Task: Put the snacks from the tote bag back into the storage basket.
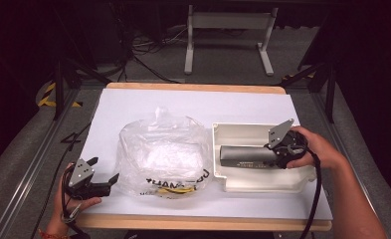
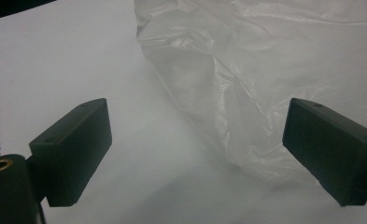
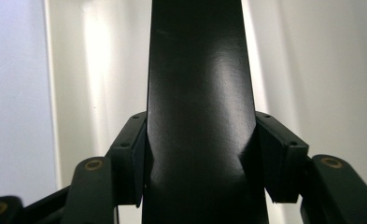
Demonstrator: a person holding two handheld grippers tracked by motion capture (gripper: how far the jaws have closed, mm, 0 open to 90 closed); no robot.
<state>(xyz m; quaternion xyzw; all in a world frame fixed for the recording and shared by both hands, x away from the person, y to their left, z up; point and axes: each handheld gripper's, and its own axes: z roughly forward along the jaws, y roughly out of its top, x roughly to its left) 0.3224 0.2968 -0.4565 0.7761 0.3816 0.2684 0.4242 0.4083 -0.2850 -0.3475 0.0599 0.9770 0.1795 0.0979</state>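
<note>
We see the white worktop (image 1: 133,107) brightly lit from above while the surrounding floor falls into deep darkness. Glare streaks the plastic bag (image 1: 163,152) and the black bar (image 3: 197,93). The high view looks soft and grainy; both claw views blur close up.

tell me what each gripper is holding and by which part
The right gripper clamps the dark rectangular bar at its right end, over the white tray. The left gripper is open, holding nothing, beside the plastic bag.
</note>
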